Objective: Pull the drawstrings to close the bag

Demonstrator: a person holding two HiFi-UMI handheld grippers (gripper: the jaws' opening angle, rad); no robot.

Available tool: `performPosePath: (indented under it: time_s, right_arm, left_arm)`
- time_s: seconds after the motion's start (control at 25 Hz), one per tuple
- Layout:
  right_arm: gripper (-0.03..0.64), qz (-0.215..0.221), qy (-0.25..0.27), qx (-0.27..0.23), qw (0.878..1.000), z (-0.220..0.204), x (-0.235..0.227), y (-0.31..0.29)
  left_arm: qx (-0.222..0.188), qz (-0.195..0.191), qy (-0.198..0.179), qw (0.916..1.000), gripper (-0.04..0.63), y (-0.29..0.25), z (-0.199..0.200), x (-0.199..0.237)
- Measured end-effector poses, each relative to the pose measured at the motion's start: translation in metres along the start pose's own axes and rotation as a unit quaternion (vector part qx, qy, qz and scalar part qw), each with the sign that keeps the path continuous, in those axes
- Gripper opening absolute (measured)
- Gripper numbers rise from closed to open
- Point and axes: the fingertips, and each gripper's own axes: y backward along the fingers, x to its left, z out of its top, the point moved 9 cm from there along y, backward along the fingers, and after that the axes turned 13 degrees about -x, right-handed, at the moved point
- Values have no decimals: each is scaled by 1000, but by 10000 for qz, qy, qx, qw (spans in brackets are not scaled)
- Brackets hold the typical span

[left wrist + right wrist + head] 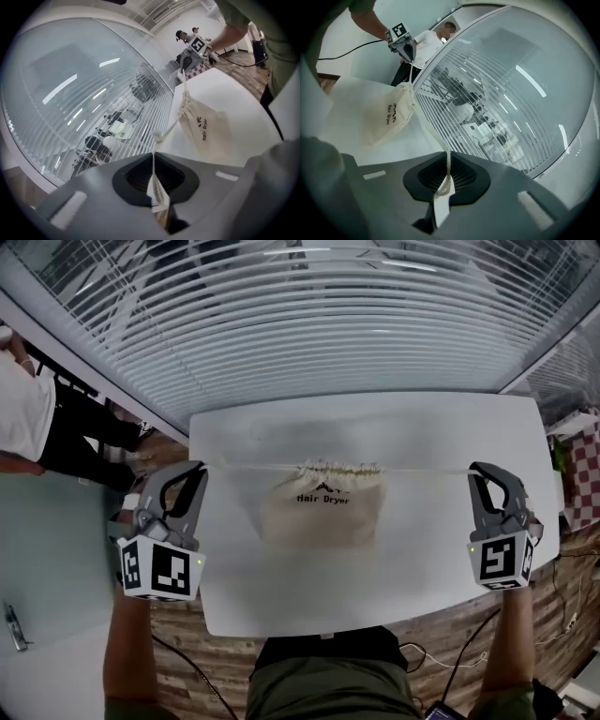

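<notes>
A cream cloth bag printed "Hair Dryer" lies on the white table, its mouth gathered tight at the far side. Two cream drawstrings run taut out of the mouth, one to each side. My left gripper is shut on the left drawstring, which has a knot just beyond the jaws. My right gripper is shut on the right drawstring. The bag also shows in the left gripper view, and the bag lies flat in the right gripper view.
Slatted window blinds run along the table's far edge. A person in a white top stands at the far left on the floor. Cables trail over the wood floor at the right, near a red checked cloth.
</notes>
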Motion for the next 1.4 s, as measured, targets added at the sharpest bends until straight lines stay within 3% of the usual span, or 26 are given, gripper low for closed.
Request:
performPosePath:
  time_s: [0.64,1.4]
  right_arm:
    - [14,-31,-439,-80,9990,-5,7,-10]
    - [15,-249,-220,-169,9993,13,-8,4]
  left_arm:
    - [-138,86,269,9995,13,-16,-2,0]
    - [-291,306,177,9990,12,5,10,14]
